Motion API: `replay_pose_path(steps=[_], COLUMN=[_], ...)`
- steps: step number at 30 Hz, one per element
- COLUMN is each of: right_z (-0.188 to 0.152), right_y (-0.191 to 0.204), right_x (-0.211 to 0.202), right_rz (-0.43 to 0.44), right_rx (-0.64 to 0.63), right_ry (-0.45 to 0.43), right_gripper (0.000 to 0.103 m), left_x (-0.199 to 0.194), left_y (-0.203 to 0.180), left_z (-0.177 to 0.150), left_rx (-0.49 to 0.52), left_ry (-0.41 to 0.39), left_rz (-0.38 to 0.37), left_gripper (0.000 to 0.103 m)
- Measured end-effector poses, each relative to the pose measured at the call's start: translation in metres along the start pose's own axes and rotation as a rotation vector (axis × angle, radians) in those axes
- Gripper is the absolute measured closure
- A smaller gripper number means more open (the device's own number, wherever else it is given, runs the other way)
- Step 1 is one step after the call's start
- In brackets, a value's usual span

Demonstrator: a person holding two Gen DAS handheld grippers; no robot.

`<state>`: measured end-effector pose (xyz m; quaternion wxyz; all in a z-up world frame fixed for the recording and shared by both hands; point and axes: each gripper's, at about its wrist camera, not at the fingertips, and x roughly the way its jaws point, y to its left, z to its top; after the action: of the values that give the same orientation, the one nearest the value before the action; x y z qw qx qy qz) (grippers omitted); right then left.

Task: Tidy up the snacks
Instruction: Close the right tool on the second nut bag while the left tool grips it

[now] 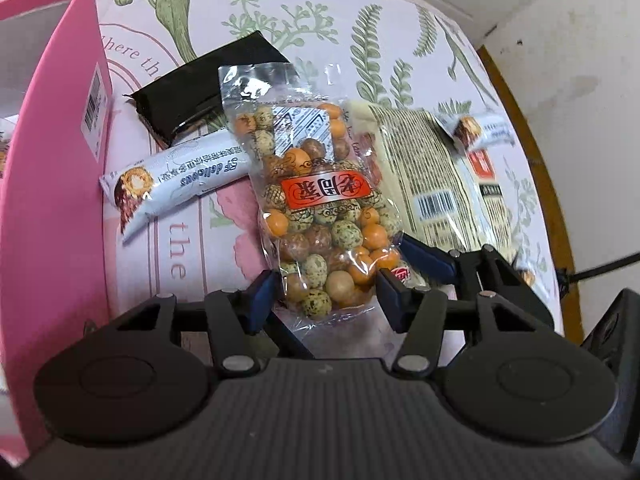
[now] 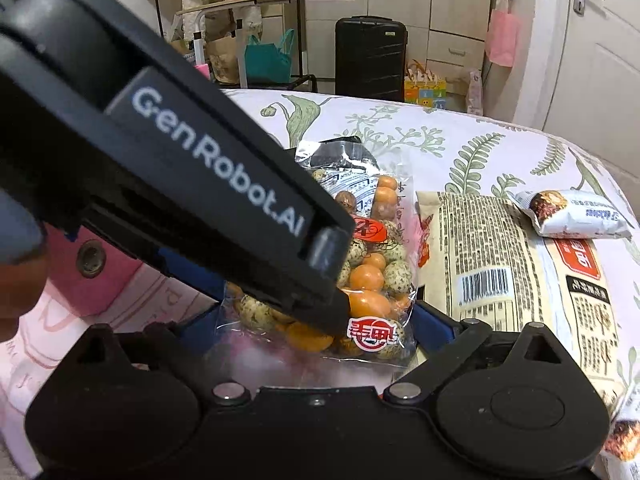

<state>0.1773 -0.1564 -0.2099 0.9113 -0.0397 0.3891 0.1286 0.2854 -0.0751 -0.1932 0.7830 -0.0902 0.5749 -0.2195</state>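
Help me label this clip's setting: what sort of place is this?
Most likely a lived-in home, perhaps a bedroom or spare room. A black suitcase stands by cupboards, a door is at right, and the snacks lie on a floral cloth over a table.

glossy clear plastic nut bag (image 1: 320, 216), matt printed cloth (image 1: 400, 20), pink card box (image 1: 52, 200)
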Motion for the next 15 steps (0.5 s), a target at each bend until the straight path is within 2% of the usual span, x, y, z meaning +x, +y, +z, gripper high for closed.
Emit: replay_pose_path(steps=[5, 15], right_z=[-0.001, 0.009], right_y=[0.008, 0.025], right_x=[-0.021, -0.052], right_rz=[-0.019, -0.047], right_rx=[-0.026, -0.057], right_ry=[-0.003, -0.030], right_gripper=[0.004, 0.005], left_x=[-0.017, -0.054], left_y=[-0.016, -0.032], left_z=[-0.012, -0.043], left_rx=[0.042, 0.098], left_ry=[0.019, -0.022], left_rz=[0.009, 0.015], left_gripper=[0.048, 0.048])
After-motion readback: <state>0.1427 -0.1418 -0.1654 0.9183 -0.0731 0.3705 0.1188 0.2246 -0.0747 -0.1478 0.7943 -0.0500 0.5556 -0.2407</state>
